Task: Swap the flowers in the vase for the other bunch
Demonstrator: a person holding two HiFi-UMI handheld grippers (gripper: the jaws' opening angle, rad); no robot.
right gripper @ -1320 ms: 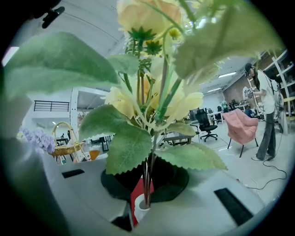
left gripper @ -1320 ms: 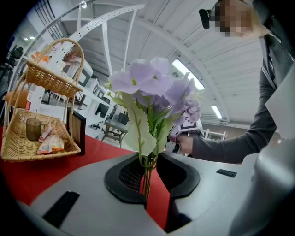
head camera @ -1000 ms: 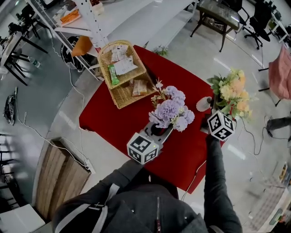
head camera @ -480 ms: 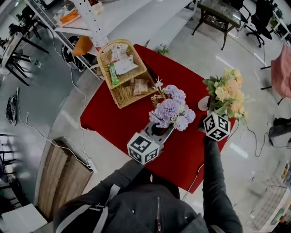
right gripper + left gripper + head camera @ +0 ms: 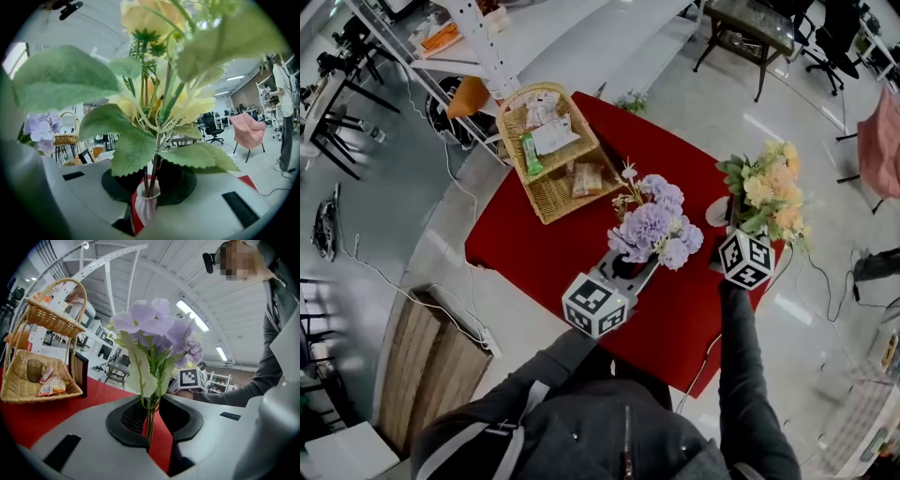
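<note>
A purple flower bunch (image 5: 654, 227) stands upright over the red table (image 5: 534, 248), and my left gripper (image 5: 626, 269) is shut on its stems (image 5: 150, 420). At the table's right edge a yellow and cream bunch (image 5: 767, 190) is upright with my right gripper (image 5: 734, 228) shut on its stems (image 5: 151, 176). In the right gripper view the stem ends sit in the mouth of a small white ribbed vase (image 5: 146, 206) just below the jaws. The head view shows only part of the vase (image 5: 718, 215), left of the yellow bunch.
A wicker basket (image 5: 512, 131) with snack packets stands at the table's far left corner, a small black frame (image 5: 79, 374) beside it. Shelving and cables lie left of the table. A pink chair (image 5: 251, 131) and a standing person (image 5: 285, 123) are off to the right.
My right gripper has shifted slightly left with the yellow bunch, closer over the vase. The left gripper and the purple bunch have stayed in place.
</note>
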